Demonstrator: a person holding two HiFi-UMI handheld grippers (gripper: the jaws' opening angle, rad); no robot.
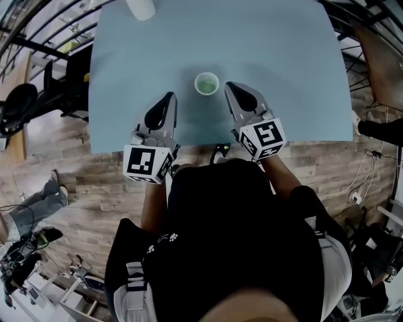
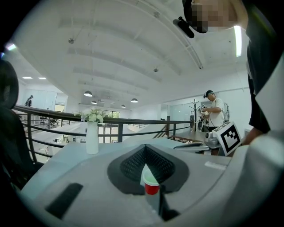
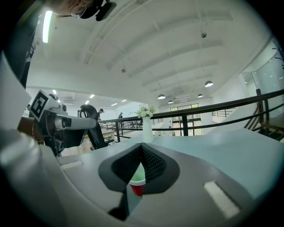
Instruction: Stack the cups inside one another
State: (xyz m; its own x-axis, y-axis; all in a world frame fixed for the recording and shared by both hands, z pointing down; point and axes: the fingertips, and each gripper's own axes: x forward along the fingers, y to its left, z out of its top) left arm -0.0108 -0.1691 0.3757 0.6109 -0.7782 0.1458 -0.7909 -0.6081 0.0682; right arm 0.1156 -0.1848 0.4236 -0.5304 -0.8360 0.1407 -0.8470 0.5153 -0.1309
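Grippers in both hands point forward over the near part of the light blue table, almost level. The left gripper has its jaws brought together: in the left gripper view the two dark ribbed pads meet at the tips and nothing is clamped between them. The right gripper is the same, jaws fully closed with the tips touching, and it holds nothing.

The cup stands upright on the table, a little ahead of the two grippers and between their tips, nearer to the right one. It does not seem to touch either gripper. From above, its inside looks pale green. In both gripper views it appears beyond the closed tips, red on the outside with a light rim and green at the top. I cannot say for sure whether this is one cup or a green cup sitting in a red one.

A white vase with flowers stands at the far edge of the table, well apart from the cup.
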